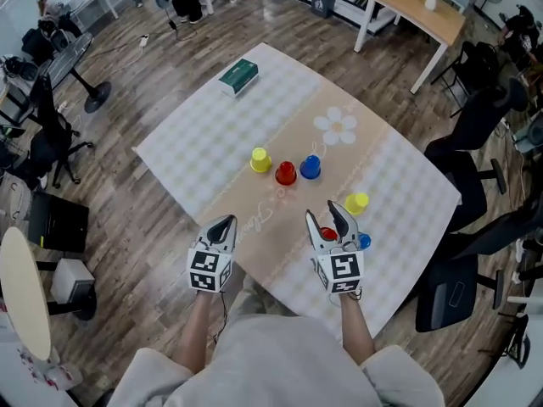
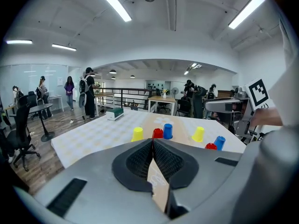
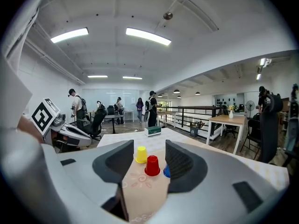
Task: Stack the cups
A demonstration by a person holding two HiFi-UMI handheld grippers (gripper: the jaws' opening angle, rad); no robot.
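Observation:
Several small upturned cups stand on the table [image 1: 212,134]. A yellow cup [image 1: 260,160], a red cup [image 1: 286,173] and a blue cup [image 1: 310,167] form a row at the middle. A second yellow cup [image 1: 357,203], a red cup [image 1: 328,233] and a blue cup [image 1: 363,242] sit near the right front. My left gripper [image 1: 223,225] is shut and empty, at the front edge. My right gripper [image 1: 330,216] is open and empty, just over the near red cup. The right gripper view shows the yellow cup [image 3: 141,155] and red cup [image 3: 152,165] between its jaws, farther off.
A green and white box [image 1: 238,76] lies at the table's far corner. Black office chairs [image 1: 475,125] stand to the right, and a wooden desk [image 1: 420,8] is beyond. People stand in the background of both gripper views.

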